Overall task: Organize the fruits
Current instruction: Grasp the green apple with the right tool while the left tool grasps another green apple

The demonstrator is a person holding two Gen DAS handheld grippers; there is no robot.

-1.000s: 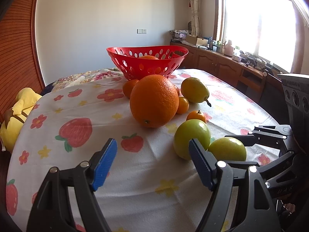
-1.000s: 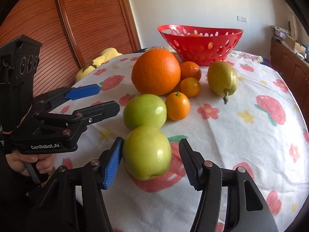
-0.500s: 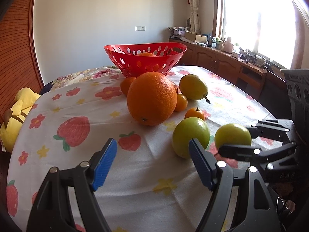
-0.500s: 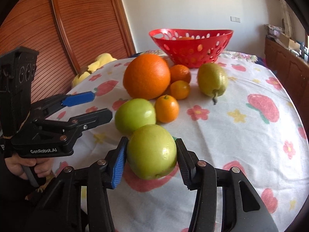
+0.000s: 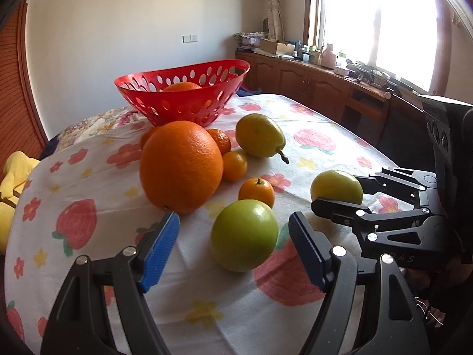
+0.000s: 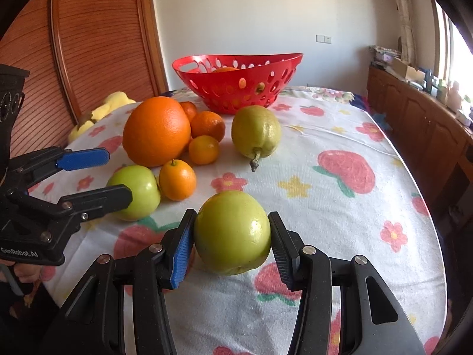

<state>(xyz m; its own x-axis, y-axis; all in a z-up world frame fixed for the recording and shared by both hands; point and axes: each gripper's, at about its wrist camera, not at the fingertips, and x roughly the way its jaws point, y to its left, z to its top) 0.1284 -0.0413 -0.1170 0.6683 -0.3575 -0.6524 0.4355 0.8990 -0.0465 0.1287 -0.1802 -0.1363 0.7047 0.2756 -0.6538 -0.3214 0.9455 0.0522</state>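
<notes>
— Where's the green apple (image 6: 232, 232)?
— Clamped in the right tongs (image 6: 232, 244), near the desk's (image 6: 340, 222) front edge.
— And the left tongs (image 5: 233, 250)?
— Spread apart, empty — a second green apple (image 5: 244, 235) lies between them, untouched; red basket (image 5: 183, 93) behind.

Yellow plush toy (image 6: 100, 112) (table's edge); wooden cabinets (image 5: 319, 85); bright window (image 5: 381, 20)

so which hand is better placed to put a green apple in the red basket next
Right. The right gripper is already clamped on a green apple, while the left gripper is open, with the other green apple loose between its jaws; the red basket lies ahead.
</notes>
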